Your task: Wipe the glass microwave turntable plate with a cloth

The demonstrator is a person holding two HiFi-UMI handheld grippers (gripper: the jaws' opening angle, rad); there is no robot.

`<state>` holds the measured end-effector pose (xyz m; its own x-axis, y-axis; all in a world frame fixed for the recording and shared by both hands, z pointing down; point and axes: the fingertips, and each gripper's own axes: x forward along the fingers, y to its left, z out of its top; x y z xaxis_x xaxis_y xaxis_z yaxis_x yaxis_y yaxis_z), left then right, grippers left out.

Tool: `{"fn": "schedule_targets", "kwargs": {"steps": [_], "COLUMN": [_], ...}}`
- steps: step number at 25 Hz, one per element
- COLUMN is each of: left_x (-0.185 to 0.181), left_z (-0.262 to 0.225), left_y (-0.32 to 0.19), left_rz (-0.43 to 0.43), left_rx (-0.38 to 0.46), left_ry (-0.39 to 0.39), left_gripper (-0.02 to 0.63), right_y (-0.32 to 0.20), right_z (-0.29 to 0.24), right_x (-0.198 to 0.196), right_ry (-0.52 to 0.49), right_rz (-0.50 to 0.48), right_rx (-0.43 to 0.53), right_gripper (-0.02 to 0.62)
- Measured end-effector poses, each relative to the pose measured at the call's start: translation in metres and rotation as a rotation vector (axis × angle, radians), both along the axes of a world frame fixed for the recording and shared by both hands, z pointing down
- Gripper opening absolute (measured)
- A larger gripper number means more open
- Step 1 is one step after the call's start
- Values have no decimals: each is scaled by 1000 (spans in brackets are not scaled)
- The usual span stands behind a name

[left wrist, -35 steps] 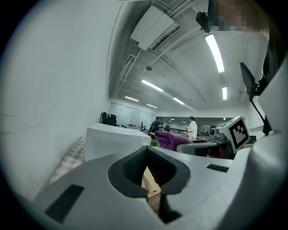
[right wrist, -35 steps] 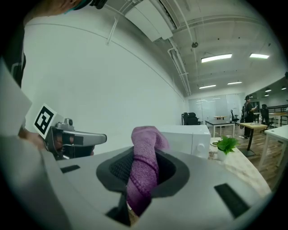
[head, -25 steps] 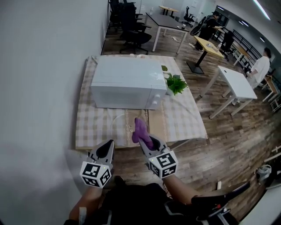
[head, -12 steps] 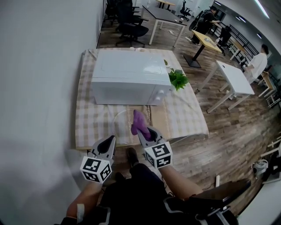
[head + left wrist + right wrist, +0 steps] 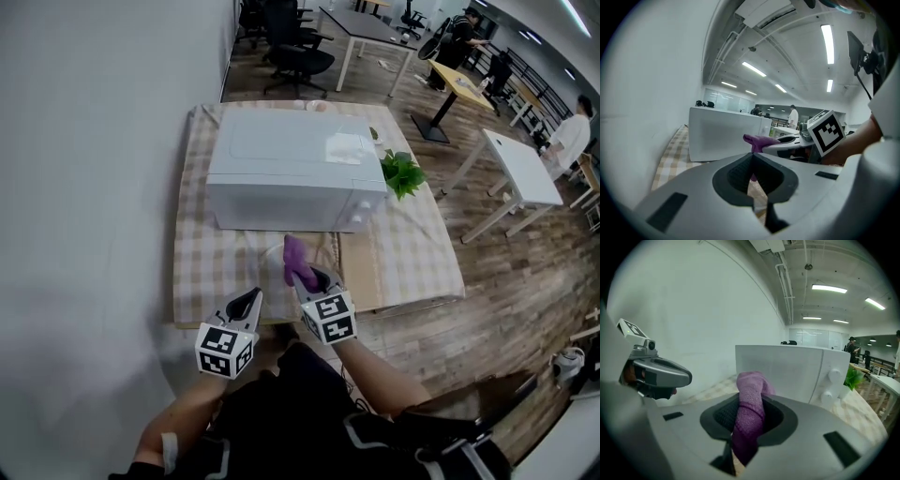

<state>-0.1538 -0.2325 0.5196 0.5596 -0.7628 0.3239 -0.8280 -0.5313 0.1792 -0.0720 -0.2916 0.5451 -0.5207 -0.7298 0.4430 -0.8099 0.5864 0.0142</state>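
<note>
With right gripper (image 5: 307, 277) clamped on purple knitted cloth (image 5: 296, 259) and left gripper (image 5: 253, 296) closed empty, lower cloth flat onto clear round glass plate (image 5: 271, 256) just ahead, pressing lightly.

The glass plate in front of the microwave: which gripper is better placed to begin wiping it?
Right. The right gripper is shut on the purple cloth, which points toward the glass plate. The left gripper has its jaws together on nothing and sits farther back, so it would need the cloth first.
</note>
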Motion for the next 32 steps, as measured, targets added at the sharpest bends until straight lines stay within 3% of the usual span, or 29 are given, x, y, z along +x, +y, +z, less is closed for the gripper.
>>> {"fn": "schedule_targets", "kwargs": {"steps": [17,22,32], "left_x": [-13,-11,4], "left_z": [65,78,83], "left_y": [-63,-70,-76], "left_rz": [-60,-44,-13], "left_rx": [-182,-203,-217], "left_ry": [6,-36,-11], "left_gripper": [8,8,8], "right_y": [-72,-82,-84], "right_z": [97,123,149], "right_x": [-40,-51,-47], "right_ry": [159,142,173], "right_rz": [-77,-119,-158], "right_rx": [-79,-143,-222], "right_gripper": [94,93,94]}}
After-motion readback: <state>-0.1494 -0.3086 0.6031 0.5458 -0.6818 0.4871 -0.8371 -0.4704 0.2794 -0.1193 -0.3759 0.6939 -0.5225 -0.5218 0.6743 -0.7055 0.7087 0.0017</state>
